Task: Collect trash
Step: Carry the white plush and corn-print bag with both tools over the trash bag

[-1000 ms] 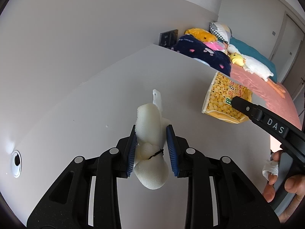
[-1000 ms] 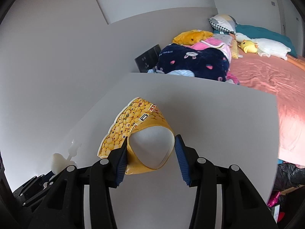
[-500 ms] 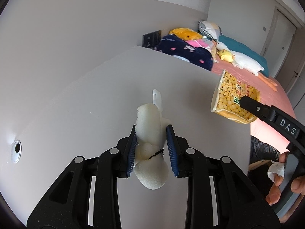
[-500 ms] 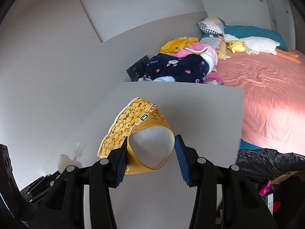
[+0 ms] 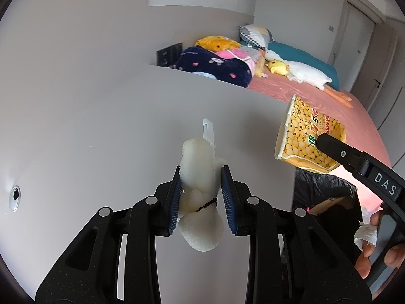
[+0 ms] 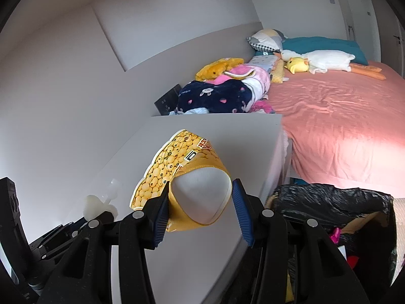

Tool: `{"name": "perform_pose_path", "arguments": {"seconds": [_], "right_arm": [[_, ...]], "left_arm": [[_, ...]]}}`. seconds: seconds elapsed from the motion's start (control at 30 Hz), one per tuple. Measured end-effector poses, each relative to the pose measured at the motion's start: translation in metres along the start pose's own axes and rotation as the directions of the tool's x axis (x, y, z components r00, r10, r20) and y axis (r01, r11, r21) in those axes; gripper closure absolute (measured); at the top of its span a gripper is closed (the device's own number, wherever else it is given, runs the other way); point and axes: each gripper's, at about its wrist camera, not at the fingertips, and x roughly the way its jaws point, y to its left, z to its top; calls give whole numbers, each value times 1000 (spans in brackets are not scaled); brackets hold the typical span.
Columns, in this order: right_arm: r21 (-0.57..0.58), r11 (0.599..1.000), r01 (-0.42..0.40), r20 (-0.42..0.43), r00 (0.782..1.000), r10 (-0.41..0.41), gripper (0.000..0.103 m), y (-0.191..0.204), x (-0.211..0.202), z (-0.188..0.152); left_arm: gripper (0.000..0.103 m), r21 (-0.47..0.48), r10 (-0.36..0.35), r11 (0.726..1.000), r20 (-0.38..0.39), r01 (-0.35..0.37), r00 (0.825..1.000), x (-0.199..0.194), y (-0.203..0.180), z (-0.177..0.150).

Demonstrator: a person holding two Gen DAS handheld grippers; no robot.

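Note:
My left gripper (image 5: 201,197) is shut on a white foam piece (image 5: 200,174) with a thin white plastic tab, held above the white table (image 5: 114,131). My right gripper (image 6: 200,202) is shut on a yellow snack bag (image 6: 177,167), held open-mouthed above the table near its right edge. The bag also shows in the left wrist view (image 5: 306,139), off to the right past the table edge. The foam also shows at the lower left of the right wrist view (image 6: 97,205). A bin lined with a black trash bag (image 6: 329,207) stands on the floor right of the table.
A bed with a pink sheet (image 6: 341,116), plush toys (image 6: 316,60) and piled blankets (image 6: 222,91) lies beyond the table. A wall (image 5: 76,38) runs along the table's left side. A round cable hole (image 5: 14,197) is in the table at the left.
Both grippers have swung to the right with their loads. The snack bag now hangs past the table's right edge, and the black trash bag has come into view below.

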Motion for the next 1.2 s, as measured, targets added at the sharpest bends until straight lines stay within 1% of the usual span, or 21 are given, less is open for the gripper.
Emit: {"name": "perform_pose_path", "arguments": {"seconds": [0.23,0.63,1.03,1.2], "right_arm": [[9,1000,25,27,999,-25,54,-20,-24,-6],[74,995,69,73,995,-75,54,-68,-61,-10],[132,982,133,108,983,-148,54,-114,-93,-10],[152,975,165,119,976,-183,54,-130,-105,-12]], "left_arm": [[73,37,-22,999,-4,22,1000,-1,-27,-3],[73,122,-68,990,-18,70,997,0,-79,-6],[73,206,-125,970,-35,129,992,-2,-131,-12],[73,232,-160,958,-52,167,986,1,-150,-12]]}}
